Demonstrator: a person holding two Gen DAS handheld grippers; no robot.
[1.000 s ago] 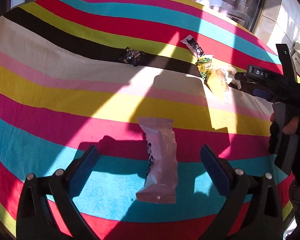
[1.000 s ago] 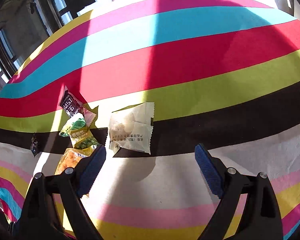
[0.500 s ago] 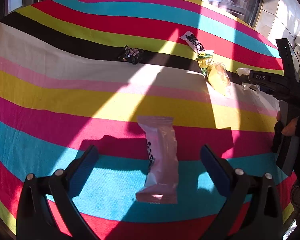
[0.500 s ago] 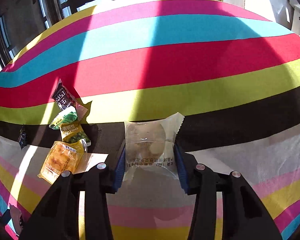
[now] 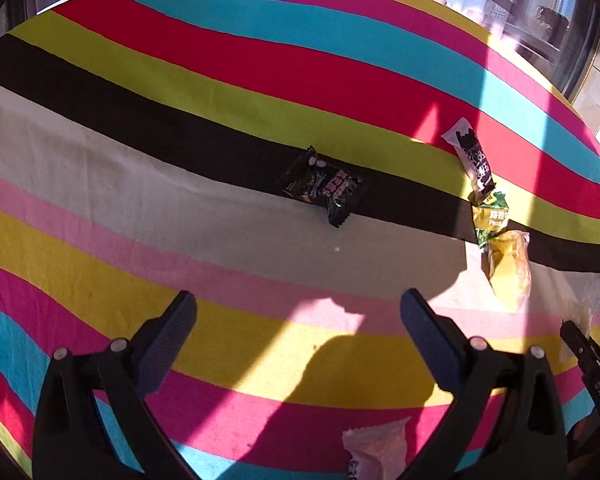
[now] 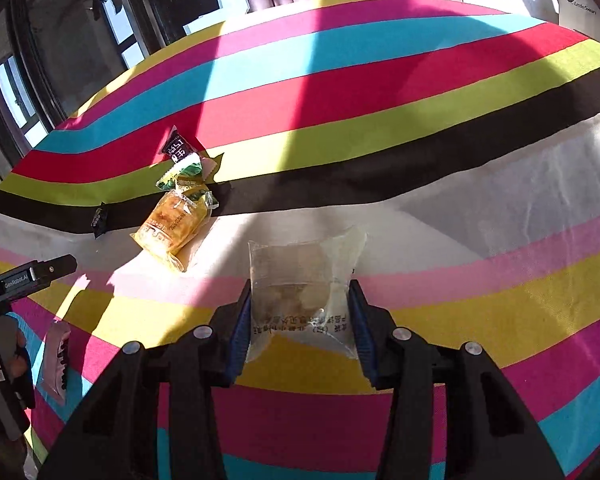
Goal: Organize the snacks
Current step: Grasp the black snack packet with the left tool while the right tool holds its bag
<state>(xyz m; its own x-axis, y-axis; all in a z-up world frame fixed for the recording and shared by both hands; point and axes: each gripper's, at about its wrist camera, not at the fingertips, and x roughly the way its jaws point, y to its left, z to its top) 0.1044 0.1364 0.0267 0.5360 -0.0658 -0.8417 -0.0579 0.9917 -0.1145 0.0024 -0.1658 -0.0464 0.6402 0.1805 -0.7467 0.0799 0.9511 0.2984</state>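
My right gripper (image 6: 300, 298) is shut on a clear packet (image 6: 308, 264) with a pale round pastry inside, held over the pink and yellow stripes. To its left, a black-and-white stick packet (image 6: 176, 148), a green packet (image 6: 184, 172) and an orange packet (image 6: 172, 224) lie in a row. My left gripper (image 5: 300, 320) stands open with nothing between its fingers. Beyond it, on the black stripe, lies a dark candy packet (image 5: 324, 184). A pink packet (image 5: 376, 452) lies below the left gripper's fingers at the bottom edge.
A striped cloth (image 5: 140, 160) covers the whole table. The stick packet (image 5: 470, 156), green packet (image 5: 492, 216) and orange packet (image 5: 508, 272) lie at the right in the left wrist view. Windows and dark frames stand past the table's far edge (image 6: 260, 12).
My right gripper closed on the clear packet and drew it back from beside the snack row. My left gripper moved forward past the pink packet, bringing the dark candy closer.
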